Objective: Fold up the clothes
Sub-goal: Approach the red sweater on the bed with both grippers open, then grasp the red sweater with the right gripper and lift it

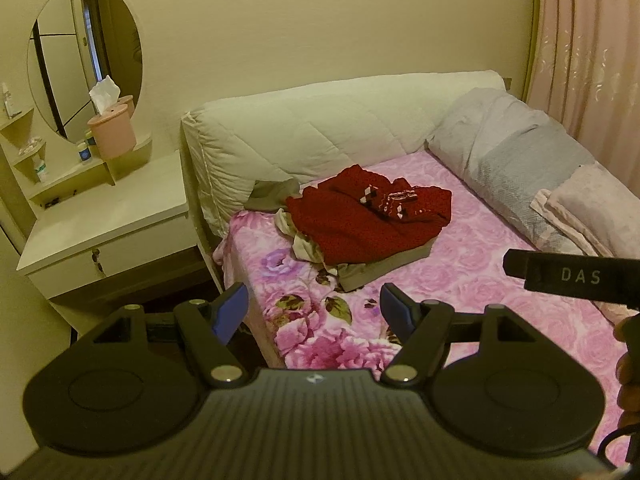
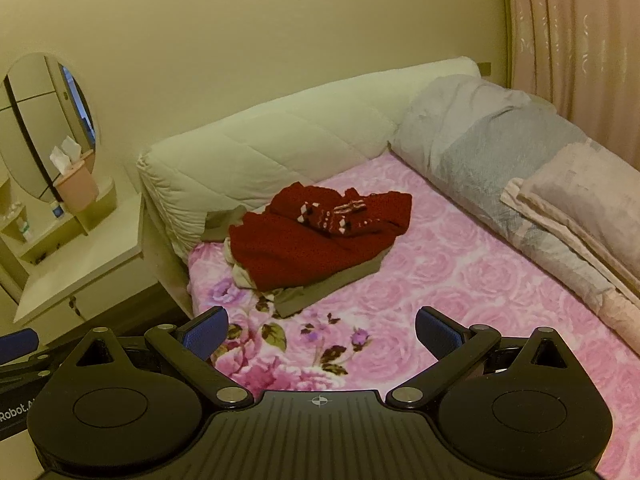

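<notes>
Black tongs [image 2: 322, 330] with ribbed blue pads [image 2: 204, 334].

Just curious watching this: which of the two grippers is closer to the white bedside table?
Left. The left gripper hangs open over the bed's edge beside the bedside table; the right gripper, also open, sits farther over the floral bedsheet.

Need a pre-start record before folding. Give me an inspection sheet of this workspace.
Surface: bed with pink floral blanket.
Job's things: red knit sweater heaped on olive garment and cream garment, unfolded.
Clutter: rolled grey duvet, folded pink blanket along the far side.
Grippers: left gripper and right gripper open, empty, short of the pile.
Cables: dark cable, lower right in left view.
Surroundings: vanity with oval mirror, pink tissue holder, curtain.
</notes>
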A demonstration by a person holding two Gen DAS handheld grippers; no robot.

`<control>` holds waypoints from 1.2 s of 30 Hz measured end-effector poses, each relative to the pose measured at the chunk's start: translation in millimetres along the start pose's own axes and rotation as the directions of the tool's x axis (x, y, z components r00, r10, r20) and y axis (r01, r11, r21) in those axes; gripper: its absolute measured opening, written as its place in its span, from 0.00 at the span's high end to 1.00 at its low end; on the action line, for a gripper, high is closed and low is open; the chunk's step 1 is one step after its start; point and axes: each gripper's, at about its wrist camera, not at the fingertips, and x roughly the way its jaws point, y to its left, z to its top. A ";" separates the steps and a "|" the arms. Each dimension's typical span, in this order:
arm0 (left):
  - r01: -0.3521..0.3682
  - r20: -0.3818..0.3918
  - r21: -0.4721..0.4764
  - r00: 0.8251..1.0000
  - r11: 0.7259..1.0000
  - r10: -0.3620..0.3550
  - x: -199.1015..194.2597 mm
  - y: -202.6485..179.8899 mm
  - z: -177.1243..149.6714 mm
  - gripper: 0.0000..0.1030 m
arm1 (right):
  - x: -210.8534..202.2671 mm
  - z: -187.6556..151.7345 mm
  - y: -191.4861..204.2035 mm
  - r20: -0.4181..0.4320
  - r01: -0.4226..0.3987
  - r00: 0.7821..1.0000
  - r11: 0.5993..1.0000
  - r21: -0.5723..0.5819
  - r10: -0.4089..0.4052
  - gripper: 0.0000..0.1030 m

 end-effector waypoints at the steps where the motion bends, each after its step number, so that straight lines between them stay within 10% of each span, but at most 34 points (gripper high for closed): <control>1: 0.003 -0.002 0.001 1.000 1.000 -0.003 2.0 0.4 1.3 0.32 | 0.6 0.6 0.0 0.001 0.001 1.000 1.000 -0.002 -0.001 0.01; 20: 0.135 -0.090 0.049 0.987 0.990 -0.130 121.8 12.7 61.3 0.32 | 70.0 42.1 -19.2 -0.033 0.107 0.994 0.988 0.110 -0.104 0.01; 36: 0.236 -0.289 0.074 0.935 0.969 -0.206 320.0 42.8 131.5 0.33 | 241.6 82.3 -28.9 -0.320 0.194 0.944 0.927 0.322 -0.086 0.01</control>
